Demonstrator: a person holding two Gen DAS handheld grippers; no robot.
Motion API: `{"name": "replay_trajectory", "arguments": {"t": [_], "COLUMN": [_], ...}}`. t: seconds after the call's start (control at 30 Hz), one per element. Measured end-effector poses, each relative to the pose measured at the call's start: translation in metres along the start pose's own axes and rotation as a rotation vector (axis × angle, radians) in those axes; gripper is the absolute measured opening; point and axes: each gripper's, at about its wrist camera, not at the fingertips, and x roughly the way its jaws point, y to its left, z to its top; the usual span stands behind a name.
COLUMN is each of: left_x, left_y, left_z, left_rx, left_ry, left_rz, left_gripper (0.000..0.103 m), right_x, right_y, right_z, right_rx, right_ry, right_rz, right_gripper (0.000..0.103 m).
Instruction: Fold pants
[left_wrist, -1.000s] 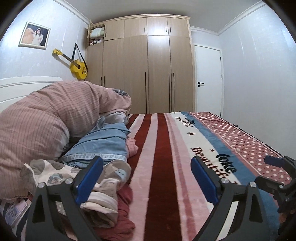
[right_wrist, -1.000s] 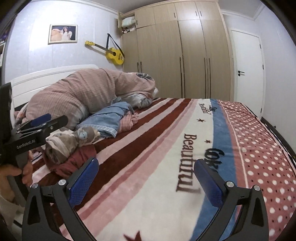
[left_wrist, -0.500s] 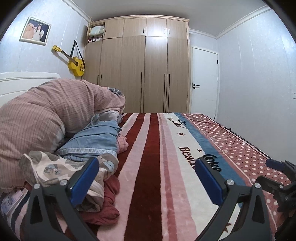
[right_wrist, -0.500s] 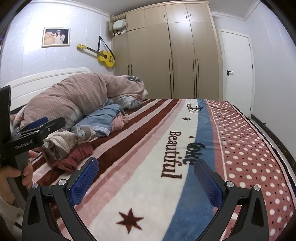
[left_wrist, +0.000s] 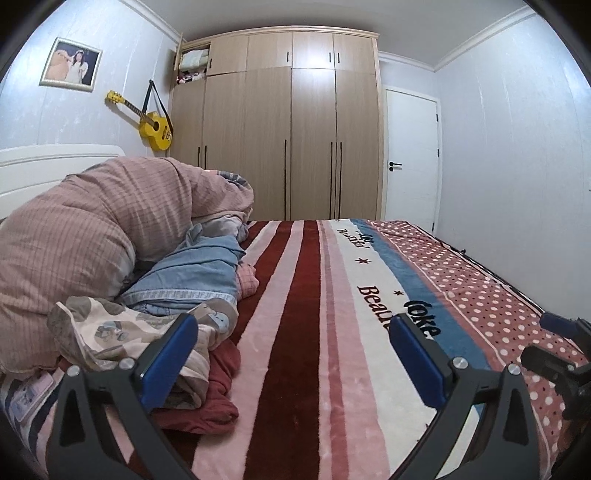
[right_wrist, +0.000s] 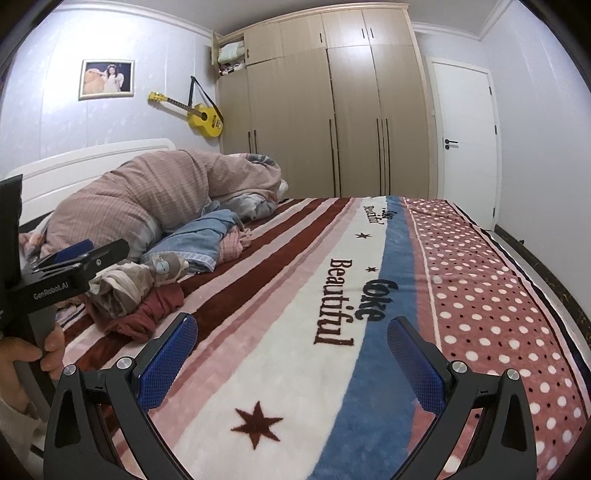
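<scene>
A pile of clothes lies on the left of the bed: blue denim pants (left_wrist: 192, 273) (right_wrist: 199, 243), a cartoon-print garment (left_wrist: 110, 332) (right_wrist: 147, 273), a dark red garment (left_wrist: 207, 406) (right_wrist: 147, 314) and a pink checked piece (left_wrist: 245, 282). My left gripper (left_wrist: 293, 358) is open and empty, its left finger just in front of the pile. My right gripper (right_wrist: 291, 354) is open and empty above the striped blanket (right_wrist: 332, 295), to the right of the pile. The left gripper's body (right_wrist: 66, 273) shows at the left edge of the right wrist view.
A rolled pink duvet (left_wrist: 92, 229) lies behind the pile against the white headboard (right_wrist: 92, 162). A wooden wardrobe (left_wrist: 288, 140) and a white door (left_wrist: 410, 162) stand beyond the bed. A yellow guitar (left_wrist: 155, 125) hangs on the wall.
Both grippers have drawn back from the pile and risen a little; the clothes look smaller and farther away. Both stay open and empty.
</scene>
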Motion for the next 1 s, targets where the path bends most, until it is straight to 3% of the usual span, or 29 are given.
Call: {"name": "replay_trajectory", "arguments": {"t": [0.3, 0.47, 1.0], "left_x": [-0.013, -0.015, -0.008], "left_y": [-0.007, -0.006, -0.006], "left_z": [0.001, 0.001, 0.000], "left_rx": [0.026, 0.011, 0.017], "left_ry": [-0.043, -0.035, -0.025], "left_rz": [0.011, -0.016, -0.006], "left_gripper": [0.102, 0.102, 0.102], "right_x": [-0.005, -0.010, -0.010], "right_y": [-0.001, -0.003, -0.009], "right_z": [0.000, -0.001, -0.001], "right_rx": [0.007, 0.017, 0.020], "right_ry": [-0.005, -0.006, -0.006], "right_rz": [-0.001, 0.000, 0.000], "right_gripper": [0.102, 0.102, 0.102]}}
